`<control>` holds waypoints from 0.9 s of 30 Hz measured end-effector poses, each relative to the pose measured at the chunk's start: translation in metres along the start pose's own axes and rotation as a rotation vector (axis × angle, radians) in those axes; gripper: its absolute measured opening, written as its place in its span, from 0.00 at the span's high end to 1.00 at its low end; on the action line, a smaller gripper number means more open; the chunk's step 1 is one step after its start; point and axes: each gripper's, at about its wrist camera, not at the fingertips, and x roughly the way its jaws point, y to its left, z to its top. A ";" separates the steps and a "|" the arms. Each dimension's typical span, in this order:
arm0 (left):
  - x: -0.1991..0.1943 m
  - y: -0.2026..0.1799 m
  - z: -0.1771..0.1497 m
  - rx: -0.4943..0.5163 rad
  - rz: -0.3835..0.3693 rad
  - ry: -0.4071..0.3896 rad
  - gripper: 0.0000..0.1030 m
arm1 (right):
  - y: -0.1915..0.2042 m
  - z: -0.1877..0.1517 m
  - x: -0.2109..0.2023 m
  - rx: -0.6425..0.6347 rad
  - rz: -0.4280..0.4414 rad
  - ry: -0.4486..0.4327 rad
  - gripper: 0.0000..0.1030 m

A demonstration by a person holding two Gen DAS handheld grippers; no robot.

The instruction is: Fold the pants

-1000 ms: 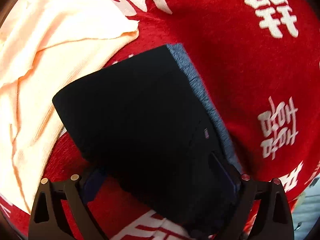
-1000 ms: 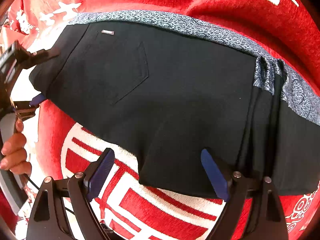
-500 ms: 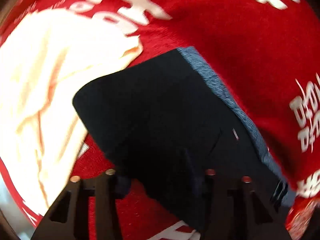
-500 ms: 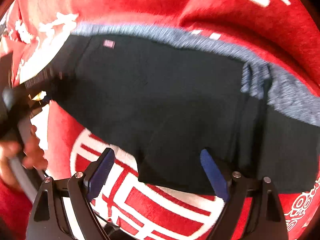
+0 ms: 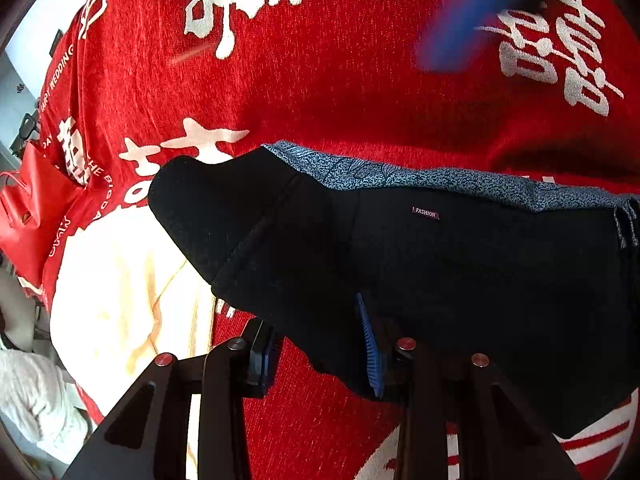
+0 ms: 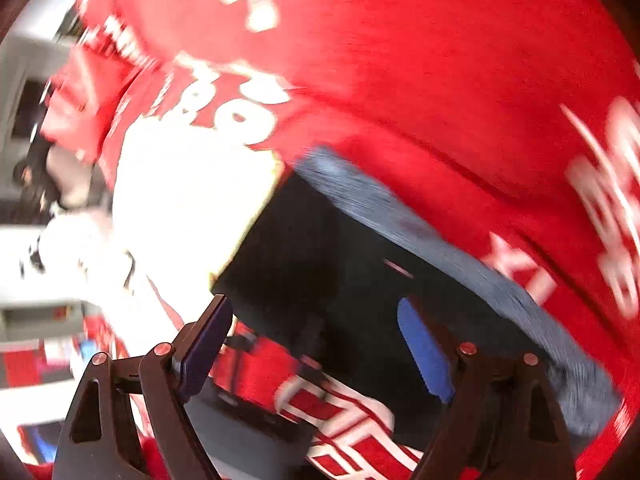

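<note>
The black pants lie folded on the red cloth, with a grey-blue patterned waistband along the far edge and a small "FASHION" label. My left gripper stands partly closed around the near edge, its right finger over the fabric; no firm pinch shows. One corner of the pants is raised at the left. In the blurred right wrist view the pants lie ahead of my right gripper, which is open and empty. A blurred blue finger pad of the right gripper shows at the top.
The red cloth with white characters covers the surface. A pale cream garment lies left of the pants, also in the right wrist view. A red bag and room clutter lie past the left edge.
My left gripper's jaws have narrowed and it has swung around the pants' near edge. My right gripper has moved away fast to the left, its view now blurred.
</note>
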 end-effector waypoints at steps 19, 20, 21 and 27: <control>-0.044 -0.018 0.014 0.028 -0.038 -0.102 0.65 | 0.025 0.001 0.057 -0.131 -0.074 0.221 0.82; -0.051 -0.021 0.015 0.038 -0.043 -0.113 0.65 | 0.019 -0.005 0.046 -0.117 -0.051 0.190 0.82; -0.062 -0.030 0.017 0.070 -0.042 -0.137 0.65 | 0.008 -0.015 0.028 -0.094 -0.018 0.147 0.82; -0.121 -0.075 0.024 0.170 -0.121 -0.249 0.65 | -0.047 -0.074 -0.059 0.003 0.122 -0.063 0.82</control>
